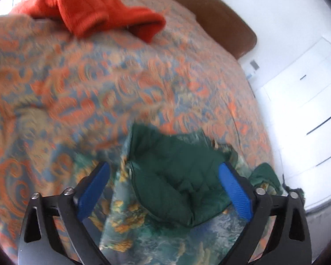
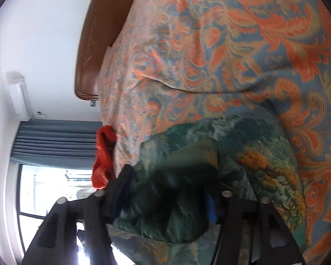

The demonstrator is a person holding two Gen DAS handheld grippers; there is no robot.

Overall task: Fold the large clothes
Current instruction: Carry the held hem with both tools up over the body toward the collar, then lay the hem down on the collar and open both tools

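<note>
Left wrist view first: the left gripper (image 1: 164,191) hangs over the bed, its jaws spread wide, blue pads (image 1: 235,193) standing clear on either side of a dark green garment (image 1: 176,183) with nothing pinched between them. That garment lies bunched on a teal and gold printed cloth (image 1: 156,238) at the near edge of the orange and blue patterned bedspread (image 1: 112,84). Far across the bed, well apart from the green piece, an orange garment (image 1: 90,11) sits crumpled near the brown headboard (image 1: 211,15), and white drawers (image 1: 306,110) stand off to the side. Over to the right wrist view, tilted and blurred: the right gripper (image 2: 165,201) has its jaws partly apart, with dark green folds between them. Whether the pads press on the fabric cannot be told through the blur. Beyond, the orange garment shows at the bed's edge, beside grey curtains (image 2: 55,141) and a bright window (image 2: 44,187).
</note>
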